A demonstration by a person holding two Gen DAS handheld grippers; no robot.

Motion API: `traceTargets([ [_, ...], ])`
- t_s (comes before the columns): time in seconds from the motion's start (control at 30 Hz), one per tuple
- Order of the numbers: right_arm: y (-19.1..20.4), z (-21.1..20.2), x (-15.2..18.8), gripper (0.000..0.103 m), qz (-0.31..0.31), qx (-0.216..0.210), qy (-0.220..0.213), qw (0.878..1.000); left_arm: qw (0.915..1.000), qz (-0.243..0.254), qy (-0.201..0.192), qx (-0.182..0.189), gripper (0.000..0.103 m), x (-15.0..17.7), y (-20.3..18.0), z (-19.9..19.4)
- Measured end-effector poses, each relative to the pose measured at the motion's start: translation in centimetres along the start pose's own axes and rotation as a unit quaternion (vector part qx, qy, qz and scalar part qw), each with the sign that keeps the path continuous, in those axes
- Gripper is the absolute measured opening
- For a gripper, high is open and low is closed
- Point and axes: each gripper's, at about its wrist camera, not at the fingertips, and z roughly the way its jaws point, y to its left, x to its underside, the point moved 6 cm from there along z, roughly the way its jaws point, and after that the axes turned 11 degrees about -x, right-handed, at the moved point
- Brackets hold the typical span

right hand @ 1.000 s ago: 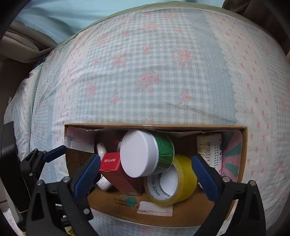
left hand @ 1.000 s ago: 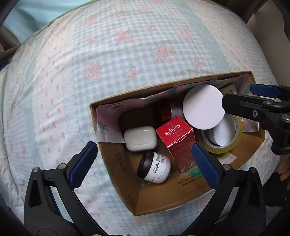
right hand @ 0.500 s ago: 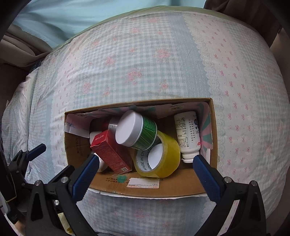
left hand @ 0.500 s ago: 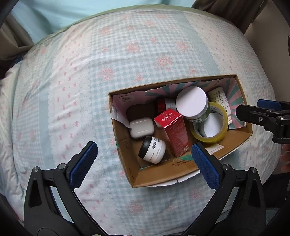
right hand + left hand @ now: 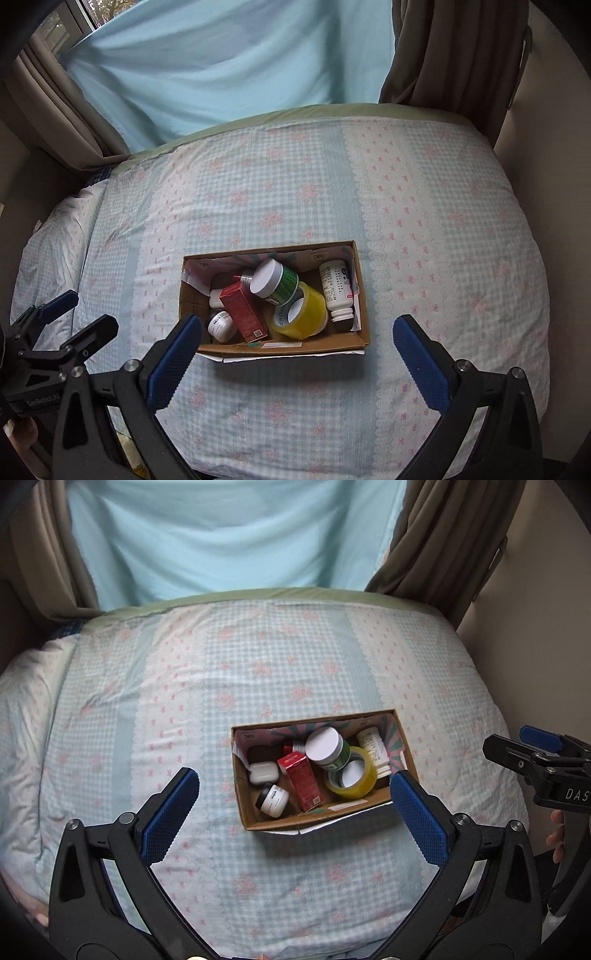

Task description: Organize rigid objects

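An open cardboard box [image 5: 258, 814] [image 5: 280, 345] sits on the bed. It holds a red carton [image 5: 301, 779] [image 5: 242, 308], a white-lidded green jar [image 5: 327, 747] [image 5: 273, 282], a yellow tape roll [image 5: 352, 779] [image 5: 301, 312], a white earbud case [image 5: 263, 771], a small white cream jar [image 5: 272, 799] [image 5: 221, 325] and a white pill bottle [image 5: 337, 290]. My left gripper [image 5: 293, 810] is open and empty, well above the box. My right gripper [image 5: 293, 349] is open and empty, above the box's near edge.
The bed carries a blue-checked quilt with pink flowers [image 5: 258, 672] [image 5: 443, 221]. A pale blue curtain [image 5: 229, 66] and brown drapes [image 5: 461, 48] hang behind it. A wall [image 5: 546, 609] stands to the right. The left gripper shows at the left of the right wrist view [image 5: 55, 332].
Both grippers have pulled up and back from the box, which now looks far smaller. The box's contents have not moved. Both grippers stay open.
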Motion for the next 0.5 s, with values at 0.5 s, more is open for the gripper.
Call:
traceTargets([
  [0.5,2.0,-21.0,3.9,0.103,-0.070,0.040,-0.189,0.979,0.9798,-0.050,-0.192,-0.026,0.103,2.7,-3.3,-20.1],
])
